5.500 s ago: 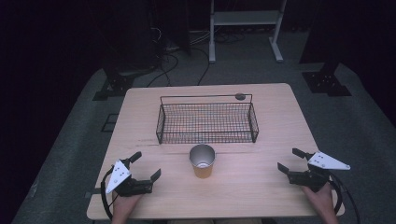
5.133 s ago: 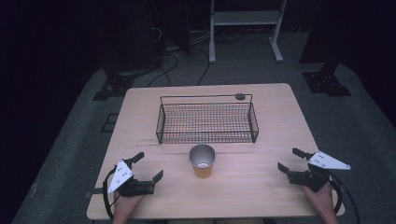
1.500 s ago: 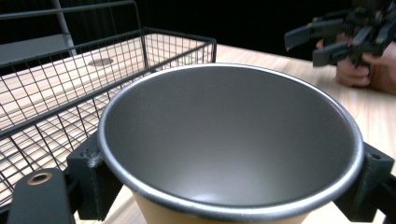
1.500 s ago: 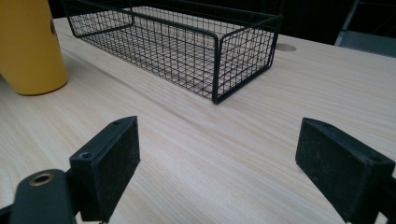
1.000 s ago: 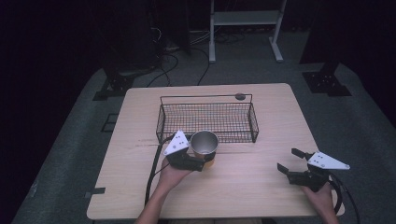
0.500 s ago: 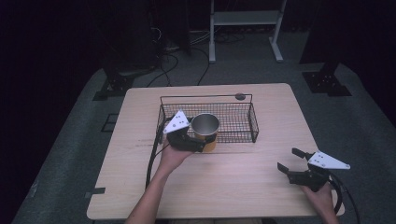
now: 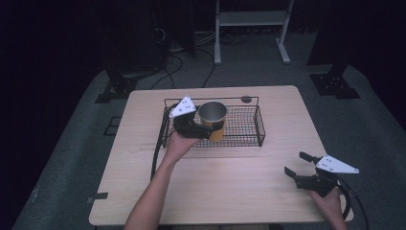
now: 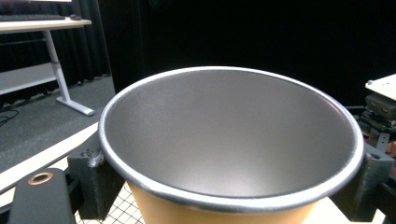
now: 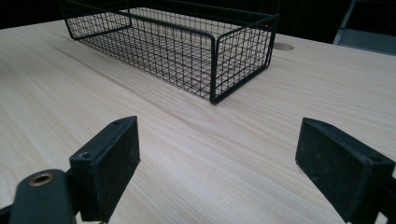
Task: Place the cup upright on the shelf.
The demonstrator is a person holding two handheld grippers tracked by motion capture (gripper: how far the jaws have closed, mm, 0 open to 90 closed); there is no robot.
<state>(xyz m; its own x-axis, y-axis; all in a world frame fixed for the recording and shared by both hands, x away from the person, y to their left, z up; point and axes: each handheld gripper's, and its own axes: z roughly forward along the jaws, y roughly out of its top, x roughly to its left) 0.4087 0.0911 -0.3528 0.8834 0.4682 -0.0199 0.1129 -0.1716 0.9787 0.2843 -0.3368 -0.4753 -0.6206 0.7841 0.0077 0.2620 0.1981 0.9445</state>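
Here my left hand-held gripper (image 7: pixel 203 127) clamps the cup (image 7: pixel 212 120) below its rim over the basket (image 7: pixel 258 125); it looks light and crushable. The right hand-held gripper (image 7: pixel 300 165) gapes empty.

The cup (image 8: pixel 231 149) hogs the left gripper view, its base cut off at the bottom edge, and it hides most of both jaws. From above, the cup's lower part sits behind the basket (image 7: pixel 239 125) mesh, so can't tell if it's touching the bottom.
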